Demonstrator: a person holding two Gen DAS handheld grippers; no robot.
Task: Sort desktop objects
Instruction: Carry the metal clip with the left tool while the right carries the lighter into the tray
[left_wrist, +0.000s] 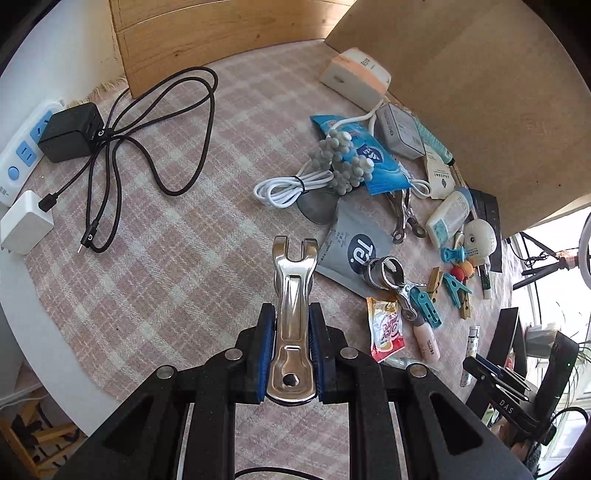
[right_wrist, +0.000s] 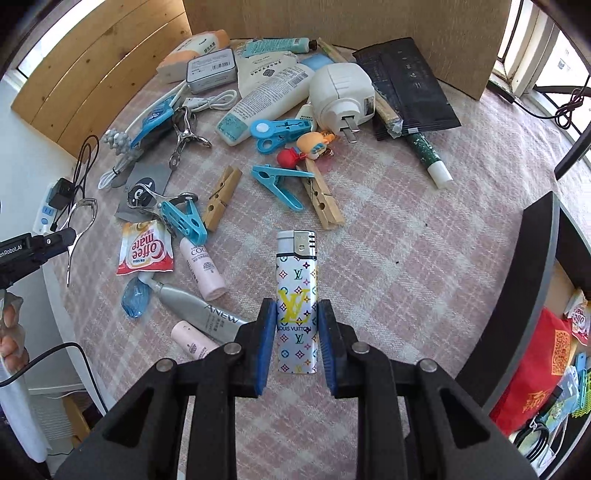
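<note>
The left gripper (left_wrist: 292, 354) has its jaws closed tight on a metal clip (left_wrist: 293, 317), pinching its flat handle so the forked nose sticks forward above the surface (left_wrist: 177, 236). The right gripper (right_wrist: 293, 345) brackets a lighter (right_wrist: 296, 301): the jaws stand to either side of its lower body, and I cannot tell whether the pads truly press it or leave a sliver of gap. The lighter points away over bare cloth, just short of the pile (right_wrist: 258, 122) of pegs, tubes and cables. Both things should be light and stiff. The clip is polished steel and likely to slip or twist if held near its rounded end, so a grip across the flat shank suits it. The lighter's glossy shell looks slick too; mid-body, across the narrow sides, seems safest. Whether the lighter rests on the cloth or hangs clear is hard to judge, and the clip's underside is hidden.
</note>
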